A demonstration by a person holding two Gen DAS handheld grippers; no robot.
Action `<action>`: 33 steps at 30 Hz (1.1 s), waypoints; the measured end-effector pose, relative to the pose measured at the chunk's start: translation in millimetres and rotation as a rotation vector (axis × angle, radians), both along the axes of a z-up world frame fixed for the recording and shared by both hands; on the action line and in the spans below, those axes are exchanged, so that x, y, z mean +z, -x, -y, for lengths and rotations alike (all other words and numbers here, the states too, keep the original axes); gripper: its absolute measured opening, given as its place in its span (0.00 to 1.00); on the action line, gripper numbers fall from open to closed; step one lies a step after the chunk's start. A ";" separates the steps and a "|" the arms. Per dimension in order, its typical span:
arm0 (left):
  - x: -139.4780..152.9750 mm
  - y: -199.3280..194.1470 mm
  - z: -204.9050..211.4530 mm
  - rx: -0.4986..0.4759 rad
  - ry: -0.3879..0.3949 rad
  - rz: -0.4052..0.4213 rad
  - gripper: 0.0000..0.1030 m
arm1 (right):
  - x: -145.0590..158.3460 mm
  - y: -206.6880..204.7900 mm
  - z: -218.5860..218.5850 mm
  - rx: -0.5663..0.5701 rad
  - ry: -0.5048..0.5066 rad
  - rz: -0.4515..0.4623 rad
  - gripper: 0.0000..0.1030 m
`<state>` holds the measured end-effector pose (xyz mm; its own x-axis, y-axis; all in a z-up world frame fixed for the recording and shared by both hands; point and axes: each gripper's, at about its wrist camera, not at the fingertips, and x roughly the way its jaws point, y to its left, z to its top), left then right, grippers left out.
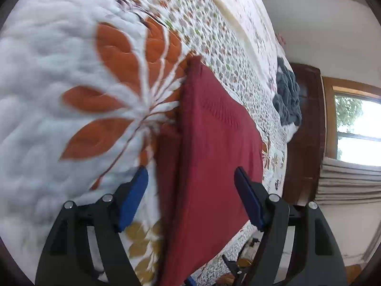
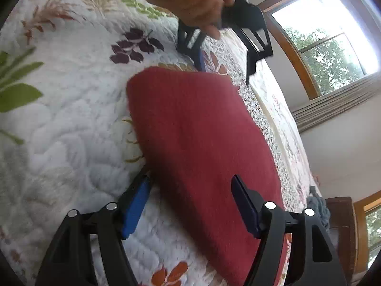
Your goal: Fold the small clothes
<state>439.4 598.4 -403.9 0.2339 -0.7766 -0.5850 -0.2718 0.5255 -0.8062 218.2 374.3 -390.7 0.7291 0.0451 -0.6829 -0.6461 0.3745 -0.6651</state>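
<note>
A dark red knitted garment [image 1: 214,147] lies folded flat on the quilted bedspread [image 1: 42,76]. My left gripper [image 1: 191,190] hangs open just above the near end of the garment, its blue-padded fingers apart with nothing between them. The right wrist view shows the same red garment [image 2: 197,138] from the opposite end. My right gripper [image 2: 190,200] is open over its near edge, holding nothing. At the far end of the garment the left gripper [image 2: 223,54] appears again, held by a hand [image 2: 200,2].
The white bedspread [image 2: 59,143] carries orange, green and purple leaf prints. A grey-blue crumpled cloth [image 1: 288,95] lies near the bed's far end, by a dark wooden board [image 1: 307,131]. Windows [image 2: 326,45] with curtains stand beyond the bed's edge.
</note>
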 end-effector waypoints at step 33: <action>100.7 -42.6 55.8 -0.097 -0.245 0.002 0.14 | 106.5 -46.1 -28.0 -0.279 -0.413 -0.075 0.23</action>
<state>482.0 542.6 -303.2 0.1663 -0.6303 -0.7583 -0.2094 0.7289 -0.6518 264.3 402.4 -284.2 0.7015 0.1325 -0.7003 -0.5240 0.7619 -0.3807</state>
